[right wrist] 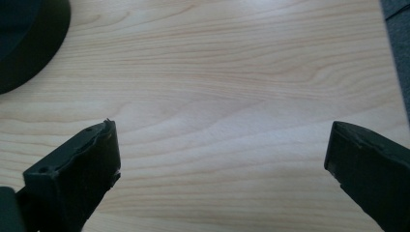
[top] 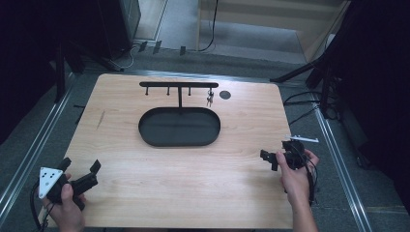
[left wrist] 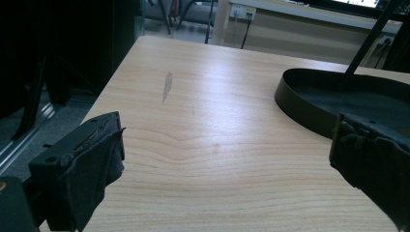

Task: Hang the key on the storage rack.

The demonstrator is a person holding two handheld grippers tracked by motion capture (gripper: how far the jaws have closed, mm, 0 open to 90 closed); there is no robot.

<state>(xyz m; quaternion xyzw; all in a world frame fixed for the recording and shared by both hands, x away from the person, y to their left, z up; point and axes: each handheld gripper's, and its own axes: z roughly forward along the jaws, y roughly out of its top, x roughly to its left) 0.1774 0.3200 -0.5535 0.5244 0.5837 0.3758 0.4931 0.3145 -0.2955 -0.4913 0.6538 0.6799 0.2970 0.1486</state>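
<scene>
Black oval metal tray (top: 179, 127) sits mid-table; left tool (top: 80, 166) near-left of it, right tool (top: 269, 158) near-right, both wide open, empty.

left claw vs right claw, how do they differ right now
The left claw sits at the table's near-left corner with a grey three-cornered plate on top; the right claw sits by the right edge. The left points toward the black tray, the right points leftward. Both are open and empty.

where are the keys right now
In the high view the keys hang from the rightmost hook of the black rack behind the oval tray, left of the round black hole.
</scene>
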